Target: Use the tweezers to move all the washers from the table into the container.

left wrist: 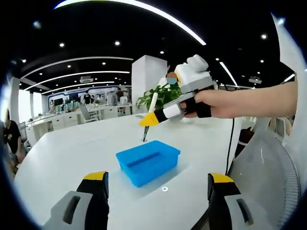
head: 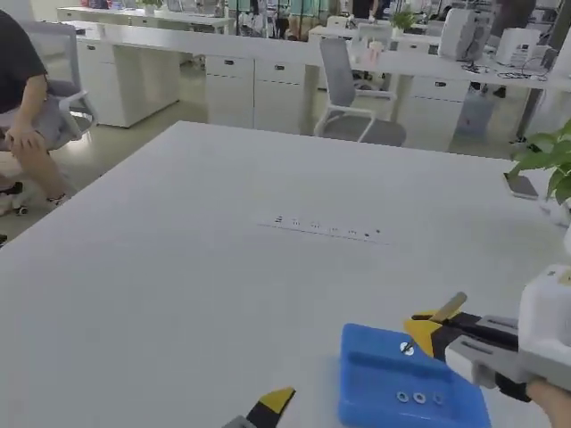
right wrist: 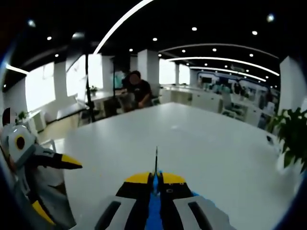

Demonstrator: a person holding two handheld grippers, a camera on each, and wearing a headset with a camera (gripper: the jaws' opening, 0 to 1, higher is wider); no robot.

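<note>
A blue container (head: 410,379) sits near the table's front right edge with several washers (head: 419,397) lying in it. My right gripper (head: 424,328) hovers just above its far rim, shut on the tweezers (head: 449,308). Their tip points down over the container, with a small ring-like speck (head: 407,349) at it. In the left gripper view the tweezers (left wrist: 145,134) hang above the container (left wrist: 147,162), and one washer (left wrist: 165,189) lies on the table in front of it. My left gripper (left wrist: 157,177) is open and holds nothing. In the right gripper view the jaws (right wrist: 155,178) pinch the tweezers (right wrist: 156,163).
A flush socket strip (head: 326,229) runs across the middle of the white table (head: 178,267). A plant (head: 544,160) and a phone (head: 520,185) sit at the far right edge. A person (head: 22,98) sits at the left, and an office chair (head: 352,98) stands behind the table.
</note>
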